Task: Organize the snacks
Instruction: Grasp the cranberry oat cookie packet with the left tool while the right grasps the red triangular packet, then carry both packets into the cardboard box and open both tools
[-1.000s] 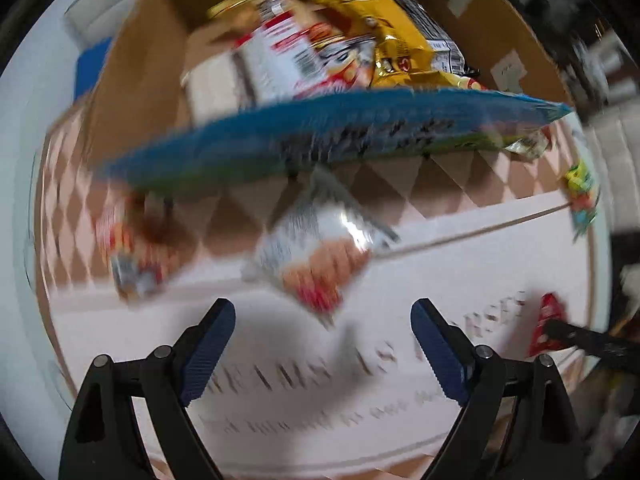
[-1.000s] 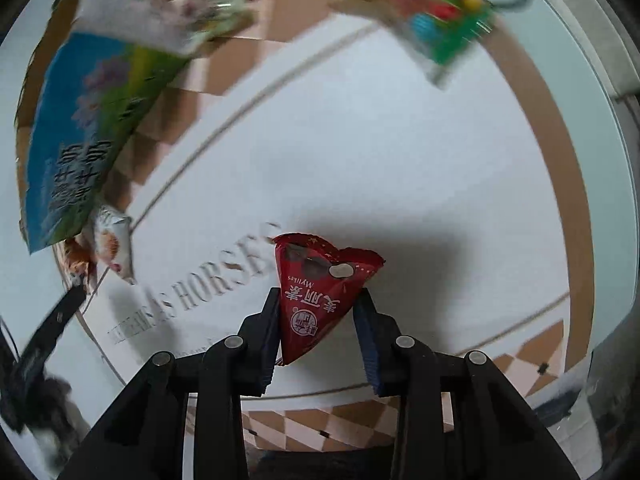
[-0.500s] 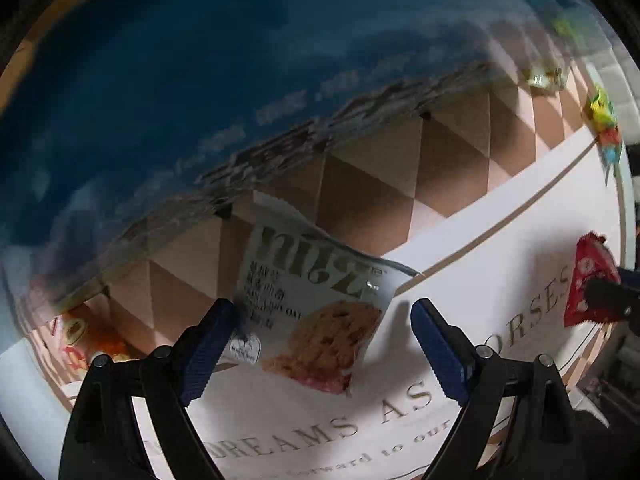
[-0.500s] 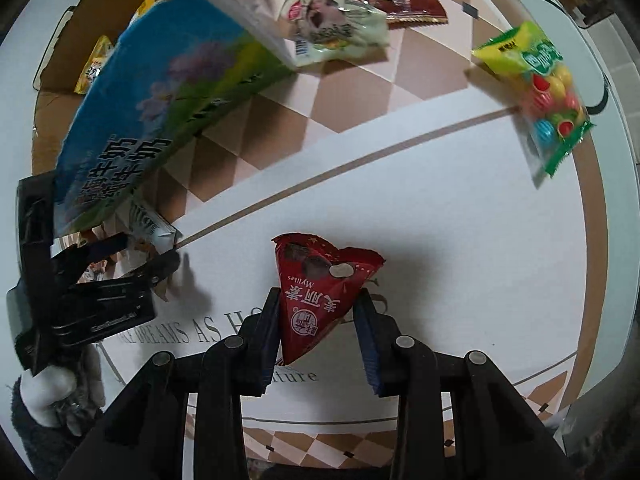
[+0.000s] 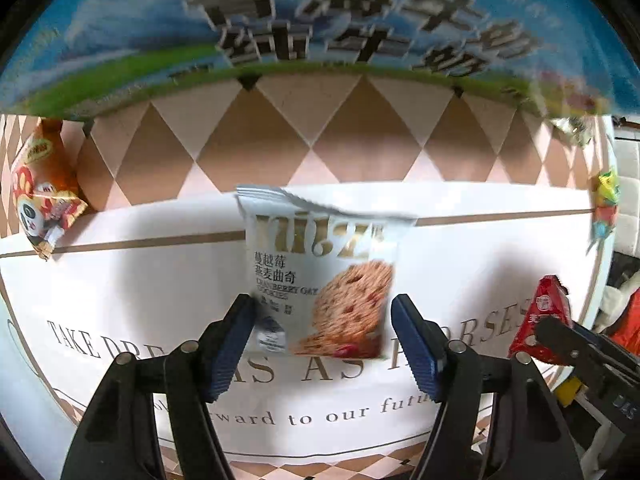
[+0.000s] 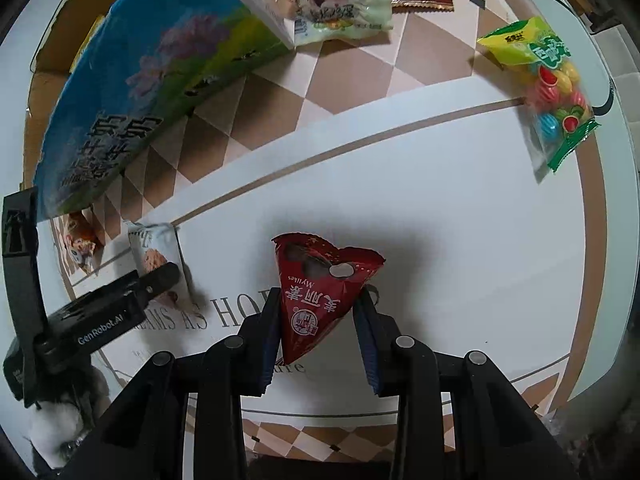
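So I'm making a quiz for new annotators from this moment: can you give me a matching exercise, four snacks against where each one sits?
Things:
1. red triangular foil packet
2. white cranberry oat cookie packet
3. clear bag of coloured candies with a yellow-green top
4. orange packet with a panda print

Places:
A. between the open fingers of the left claw, lying on the table mat
B. far right of the mat in the right wrist view, untouched
C. clamped in the right claw
D. at the left edge of the left wrist view, on the diamond-pattern border

Pairs: 1-C, 2-A, 3-B, 4-D
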Action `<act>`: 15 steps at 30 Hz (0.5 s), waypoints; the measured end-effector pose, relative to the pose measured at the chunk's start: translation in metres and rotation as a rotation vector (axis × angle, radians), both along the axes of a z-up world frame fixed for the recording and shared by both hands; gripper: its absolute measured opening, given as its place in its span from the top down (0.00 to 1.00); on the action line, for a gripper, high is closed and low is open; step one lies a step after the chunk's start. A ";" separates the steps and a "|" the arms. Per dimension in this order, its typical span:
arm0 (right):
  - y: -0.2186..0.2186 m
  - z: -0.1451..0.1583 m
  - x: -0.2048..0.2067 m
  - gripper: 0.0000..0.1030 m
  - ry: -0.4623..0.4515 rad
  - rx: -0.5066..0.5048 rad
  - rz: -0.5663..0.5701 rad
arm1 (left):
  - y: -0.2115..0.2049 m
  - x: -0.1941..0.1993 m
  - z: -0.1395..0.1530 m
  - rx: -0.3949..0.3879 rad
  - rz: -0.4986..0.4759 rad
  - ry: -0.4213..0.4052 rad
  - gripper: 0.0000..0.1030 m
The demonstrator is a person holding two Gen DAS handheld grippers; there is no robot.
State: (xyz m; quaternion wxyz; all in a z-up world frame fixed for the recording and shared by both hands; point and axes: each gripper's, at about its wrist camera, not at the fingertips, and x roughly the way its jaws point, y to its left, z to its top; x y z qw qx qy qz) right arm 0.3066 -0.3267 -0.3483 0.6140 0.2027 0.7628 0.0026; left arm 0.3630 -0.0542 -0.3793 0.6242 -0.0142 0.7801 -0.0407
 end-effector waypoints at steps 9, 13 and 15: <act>0.020 -0.008 0.003 0.63 0.010 0.000 0.039 | -0.018 0.010 -0.011 0.032 -0.027 -0.028 0.29; 0.028 -0.011 0.002 0.63 0.014 0.000 0.059 | -0.027 0.010 -0.008 0.045 -0.027 -0.077 0.30; 0.031 -0.012 0.001 0.63 0.013 -0.002 0.068 | -0.032 0.001 -0.003 0.054 -0.027 -0.104 0.31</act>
